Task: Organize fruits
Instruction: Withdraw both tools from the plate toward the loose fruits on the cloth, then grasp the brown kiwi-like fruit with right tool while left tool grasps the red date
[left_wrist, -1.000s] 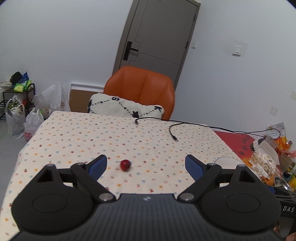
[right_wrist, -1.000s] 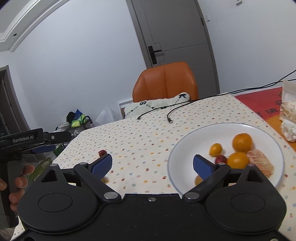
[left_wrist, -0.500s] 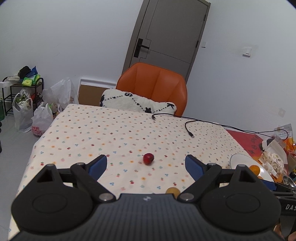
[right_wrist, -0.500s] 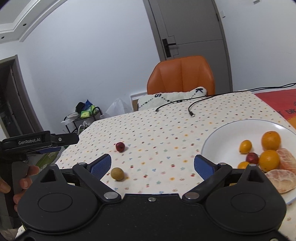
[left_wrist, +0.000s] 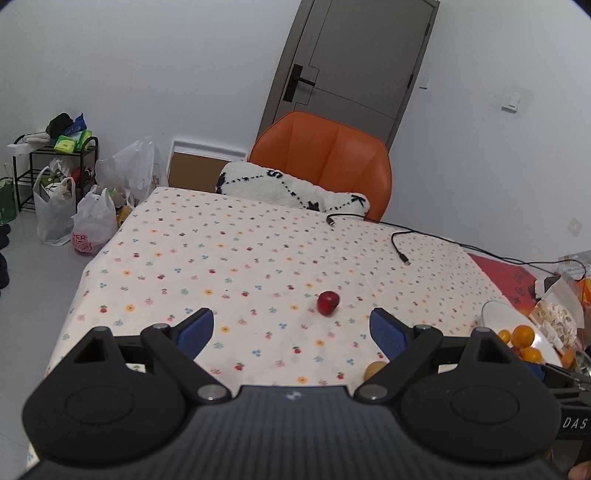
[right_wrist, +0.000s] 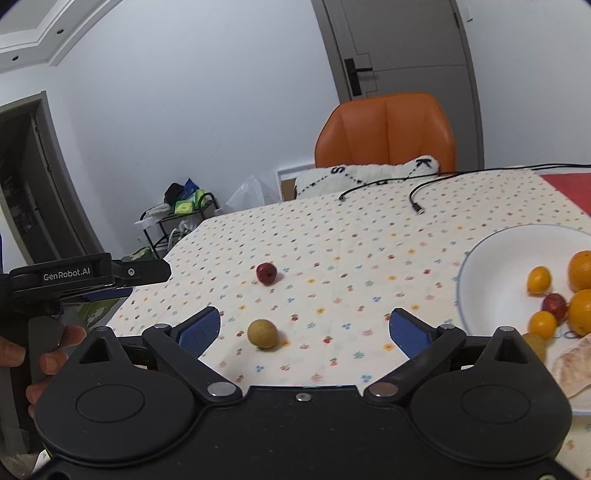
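Counter (left_wrist: 229, 258) under dotted cloth, orange chair (left_wrist: 325, 158) and grey door (left_wrist: 354, 66) beyond. "GenRobot.AI" reads on my left tool (right_wrist: 110, 291); both it and my right tool (right_wrist: 304, 328) are spread wide, empty. Red fruit (right_wrist: 266, 273) and tan fruit (right_wrist: 262, 333) lie apart on open cloth, left of plate (right_wrist: 480, 258).

A room in a private home, used for dining. A table covered by a cream cloth with small printed flowers (left_wrist: 229, 258) stands before an orange padded chair (left_wrist: 325, 158) holding a white fleecy cushion with black stitching (left_wrist: 280, 190). Behind it are a grey panelled door with a black lever handle (left_wrist: 354, 62) and plain white walls. Filled plastic shopping bags (left_wrist: 92, 218) and a black wire rack of household goods (left_wrist: 55, 155) occupy the floor corner.
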